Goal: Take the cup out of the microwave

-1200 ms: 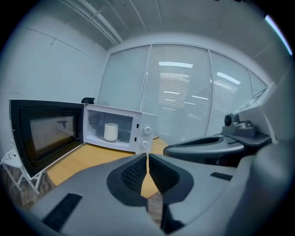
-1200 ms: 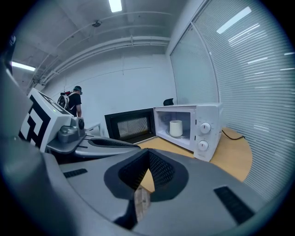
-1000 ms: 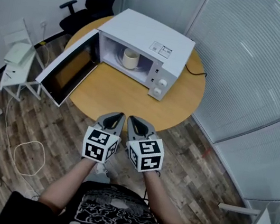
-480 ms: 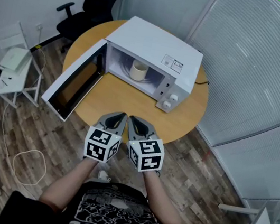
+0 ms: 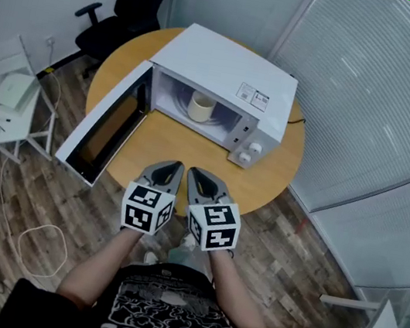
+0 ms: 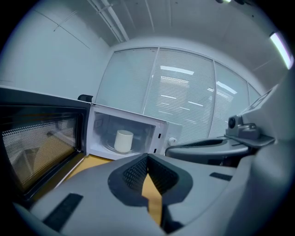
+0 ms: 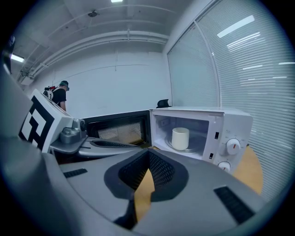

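Observation:
A white microwave (image 5: 229, 73) stands on a round wooden table (image 5: 188, 168) with its door (image 5: 101, 129) swung wide to the left. A cream cup (image 5: 201, 107) stands upright on the turntable inside. My left gripper (image 5: 175, 167) and right gripper (image 5: 194, 171) are side by side over the table's near edge, well short of the microwave, both shut and empty. In the left gripper view the cup (image 6: 123, 140) is ahead and left of the closed jaw tips (image 6: 147, 156). From the right gripper (image 7: 148, 152), the cup (image 7: 180, 138) shows ahead and to the right.
A black office chair (image 5: 127, 4) stands behind the table. At the left are a small white stand (image 5: 16, 98) and a loose cable (image 5: 41, 248) on the wood floor. Blinds (image 5: 374, 95) close off the right side. A person (image 7: 59, 94) stands far off.
Both grippers, still side by side and shut, have come forward over the table's near edge. The microwave now sits further right in the head view.

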